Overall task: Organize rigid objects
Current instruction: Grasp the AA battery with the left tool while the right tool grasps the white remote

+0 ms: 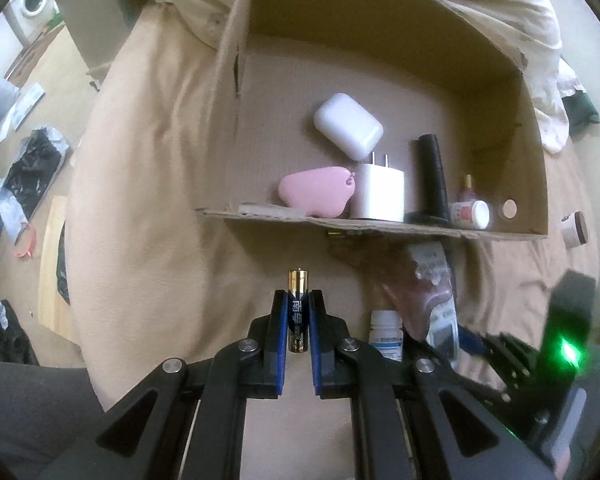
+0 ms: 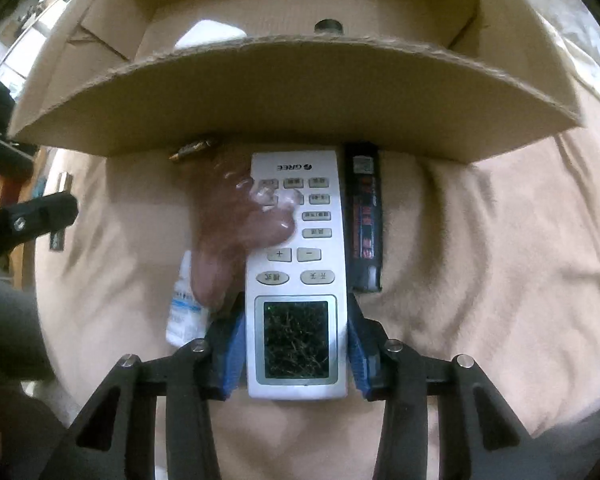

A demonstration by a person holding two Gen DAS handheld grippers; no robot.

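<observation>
Right wrist view: a white remote control [image 2: 296, 276] lies on the beige bed cover [image 2: 480, 240], just before the open cardboard box [image 2: 296, 92]. The right gripper [image 2: 296, 344] has its jaws clamped on the remote's screen end, one pad on each long edge. It looks stiff, light and smooth-sided, so a grip nearer its middle would balance better. The left gripper [image 1: 299, 320] is clamped on a small, hard battery [image 1: 298, 312] above the bed.
</observation>
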